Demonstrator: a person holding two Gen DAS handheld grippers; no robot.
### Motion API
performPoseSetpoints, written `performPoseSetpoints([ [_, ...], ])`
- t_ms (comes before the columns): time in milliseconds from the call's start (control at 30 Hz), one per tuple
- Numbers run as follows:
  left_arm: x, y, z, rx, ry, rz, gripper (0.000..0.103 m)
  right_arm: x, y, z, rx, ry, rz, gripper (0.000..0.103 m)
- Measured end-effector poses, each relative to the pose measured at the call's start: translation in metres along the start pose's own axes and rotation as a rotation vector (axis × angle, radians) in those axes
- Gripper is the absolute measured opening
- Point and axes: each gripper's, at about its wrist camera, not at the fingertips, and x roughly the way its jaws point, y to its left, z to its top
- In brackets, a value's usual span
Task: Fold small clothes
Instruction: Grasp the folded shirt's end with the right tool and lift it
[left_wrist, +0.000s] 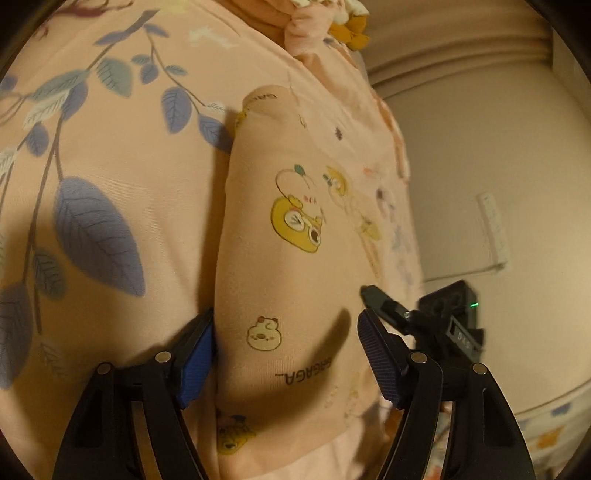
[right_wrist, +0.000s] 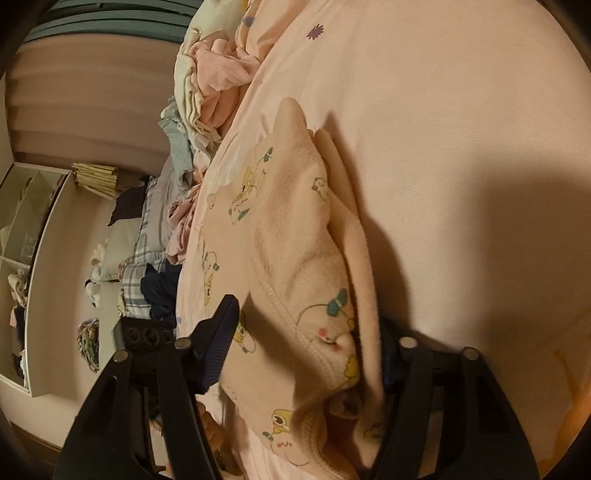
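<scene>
A small peach garment (left_wrist: 295, 236) printed with cartoon animals lies on a bed (left_wrist: 110, 147) covered in peach fabric with blue leaf prints.

In the left wrist view, the left gripper (left_wrist: 286, 354) has its fingers (left_wrist: 195, 365) spread wide on either side of the near part of the garment, the left pad at the garment's left edge and the right pad over its right side; nothing is clamped between them. The right gripper (left_wrist: 384, 301) shows just beyond the right pad, at the garment's right edge, near a white wall (left_wrist: 480, 147).

In the right wrist view, the garment (right_wrist: 295, 251) is partly folded, with its fleecy inside turned up along a stitched hem. The right gripper (right_wrist: 306, 343) also has its fingers (right_wrist: 218, 343) held apart: the left pad is bare beside the cloth, while the right pad is mostly hidden under a fold of garment. A pile of clothes (right_wrist: 207, 85) lies far left on the bed, and a white shelf (right_wrist: 40, 266) stands at the far left.
</scene>
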Motion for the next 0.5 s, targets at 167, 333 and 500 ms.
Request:
performPoseSetpoints([
  [167,0.004,-0.014,-0.009,0.096,-0.044,0.165,0.047,0.009,0.006,-0.001,-0.064,-0.020,-0.058,0.035],
  [333,0.014,-0.030,-0.018,0.191,-0.088,0.279,0.046,0.012,0.002,0.001,-0.064,-0.040,-0.066,0.032],
  [500,0.013,-0.027,-0.021,0.196,-0.090,0.287,0.046,0.012,0.005,0.001,-0.086,-0.044,-0.077,0.032],
])
